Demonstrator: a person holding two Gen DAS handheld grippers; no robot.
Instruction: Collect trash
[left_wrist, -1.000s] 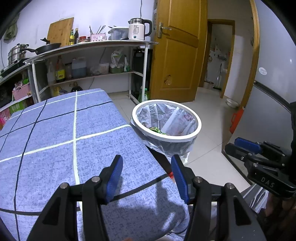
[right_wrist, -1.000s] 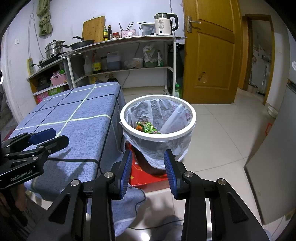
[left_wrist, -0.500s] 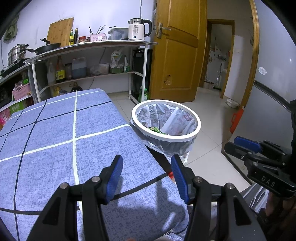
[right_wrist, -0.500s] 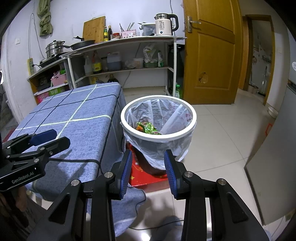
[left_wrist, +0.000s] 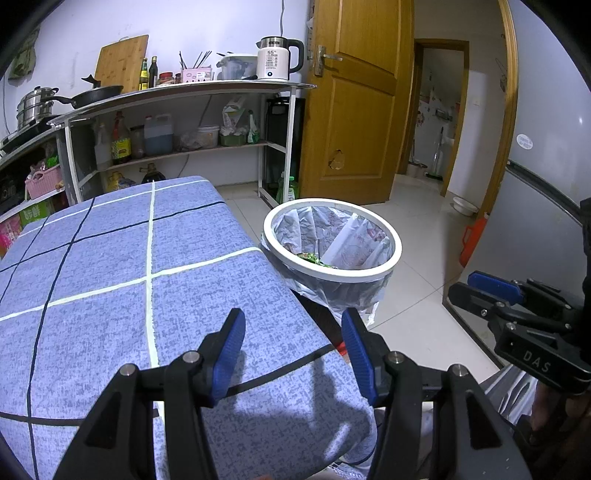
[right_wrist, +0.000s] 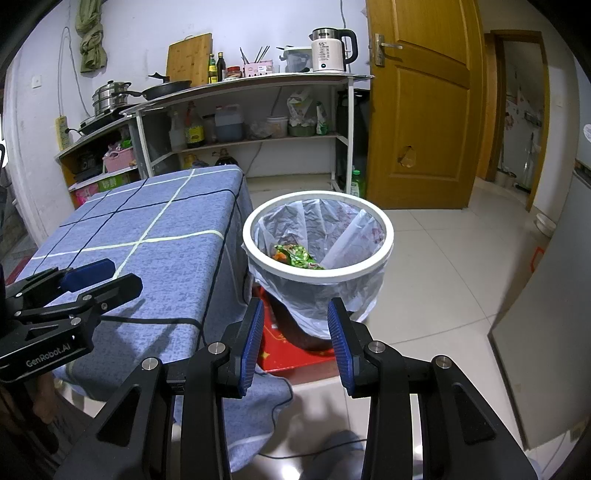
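Both tongs, left (left_wrist: 291, 349) and right (right_wrist: 295, 341), stood apart, empty. Green wrapper trash (right_wrist: 297, 256) lay inside lined bin (right_wrist: 317, 275) beside blue-clothed surface (left_wrist: 110, 266). Surface bare; best scan elsewhere first.

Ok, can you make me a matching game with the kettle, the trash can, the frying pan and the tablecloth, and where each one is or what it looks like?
Things:
1. kettle
2. trash can
3. frying pan
4. tablecloth

Clues:
A. blue with crossing lines
B. on the floor, lined with a plastic bag
C. white, on the top shelf nearest the door
D. black, on the top shelf next to the steel pots

Pairs: 1-C, 2-B, 3-D, 4-A
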